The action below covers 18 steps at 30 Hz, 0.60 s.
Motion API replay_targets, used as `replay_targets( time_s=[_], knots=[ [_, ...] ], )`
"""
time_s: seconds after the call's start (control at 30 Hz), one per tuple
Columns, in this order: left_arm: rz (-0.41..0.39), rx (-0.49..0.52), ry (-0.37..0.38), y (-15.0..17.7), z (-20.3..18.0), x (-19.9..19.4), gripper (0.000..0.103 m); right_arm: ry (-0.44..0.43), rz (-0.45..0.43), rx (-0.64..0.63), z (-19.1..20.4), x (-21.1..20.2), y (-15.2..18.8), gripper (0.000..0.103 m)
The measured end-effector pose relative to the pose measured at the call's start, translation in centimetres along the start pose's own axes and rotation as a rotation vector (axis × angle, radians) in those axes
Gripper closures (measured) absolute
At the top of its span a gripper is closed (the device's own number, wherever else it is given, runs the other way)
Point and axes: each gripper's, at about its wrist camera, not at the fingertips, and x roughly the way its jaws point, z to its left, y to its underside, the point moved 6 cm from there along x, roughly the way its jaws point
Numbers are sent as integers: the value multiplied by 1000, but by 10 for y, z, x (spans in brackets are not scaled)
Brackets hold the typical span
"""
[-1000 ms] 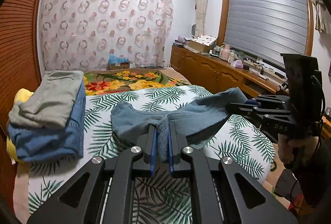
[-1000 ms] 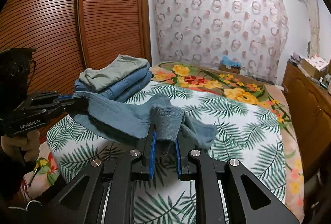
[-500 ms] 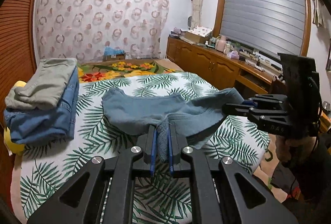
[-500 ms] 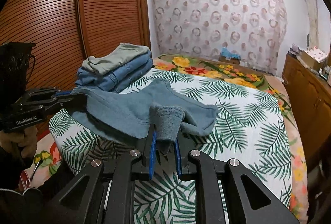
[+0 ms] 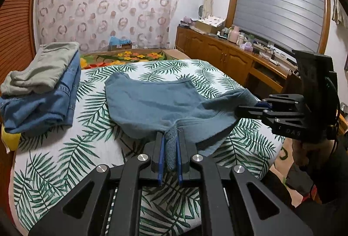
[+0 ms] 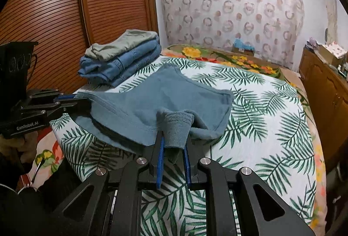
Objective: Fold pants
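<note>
Your left gripper [image 5: 169, 149] and right gripper [image 6: 173, 144] each clamp 1 edge of the blue pants [image 5: 156, 103], which lie partly spread on the bed [image 5: 65, 159]. Folding remains; 1 folded stack [image 5: 41, 88] sits beside.

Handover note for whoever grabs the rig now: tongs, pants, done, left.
Left tongs: shut on a bunched edge of the blue-grey pants.
Right tongs: shut on another bunched edge of the same pants; both grips are at the near side.
Pants: far part lies spread on the palm-print bedspread, near part lifted between the two tongs.
Stack of folded clothes: at the bed's far left, apart from the pants.
Done: pants gripped at two points and partly laid out.
Left: probably set them flat, make the folds, then likely add them to the stack.
</note>
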Motion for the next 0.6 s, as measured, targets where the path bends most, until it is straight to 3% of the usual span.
replay_targets(
  time_s=[0.6],
  knots=[
    [-7, 4, 36, 2, -10, -14, 93, -15, 7, 10, 3, -13, 9, 88]
  ],
)
